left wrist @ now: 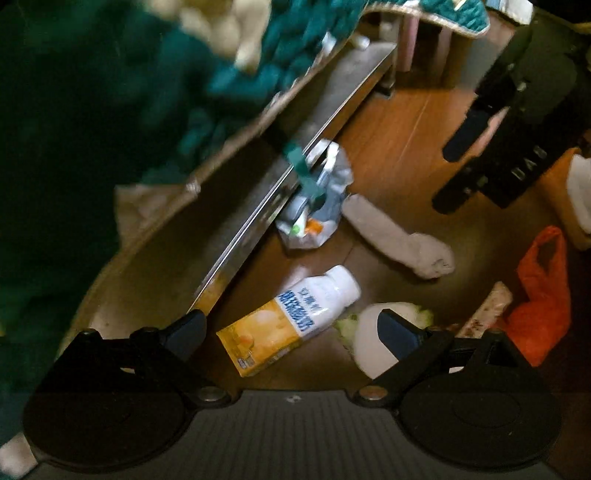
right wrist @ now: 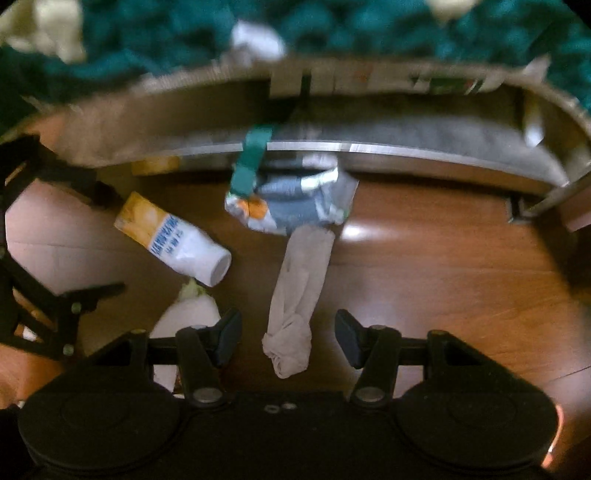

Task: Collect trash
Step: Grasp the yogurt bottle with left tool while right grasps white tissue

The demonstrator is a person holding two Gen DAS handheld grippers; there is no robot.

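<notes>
Trash lies scattered on the wood floor (right wrist: pixel 424 258) beside a metal bed rail (right wrist: pixel 406 149). A yellow-and-white drink bottle (right wrist: pixel 173 240) lies on its side at 10 o'clock from the right gripper (right wrist: pixel 288 334). A crumpled snack wrapper (right wrist: pixel 291 205) sits at 12 o'clock against the rail, touching the top of a grey sock (right wrist: pixel 295 295) that runs down between the right gripper's fingers. The fingers are spread wide, on either side of the sock's bunched end; contact cannot be told.

Left wrist view only: an orange plastic bag (left wrist: pixel 543 299) at 3 o'clock, and a white rounded object (left wrist: pixel 373 343) behind the left gripper (left wrist: pixel 291 332). That gripper's fingers are spread wide, holding nothing, the bottle's yellow end between them. A teal blanket (right wrist: pixel 332 29) hangs over the bed edge.
</notes>
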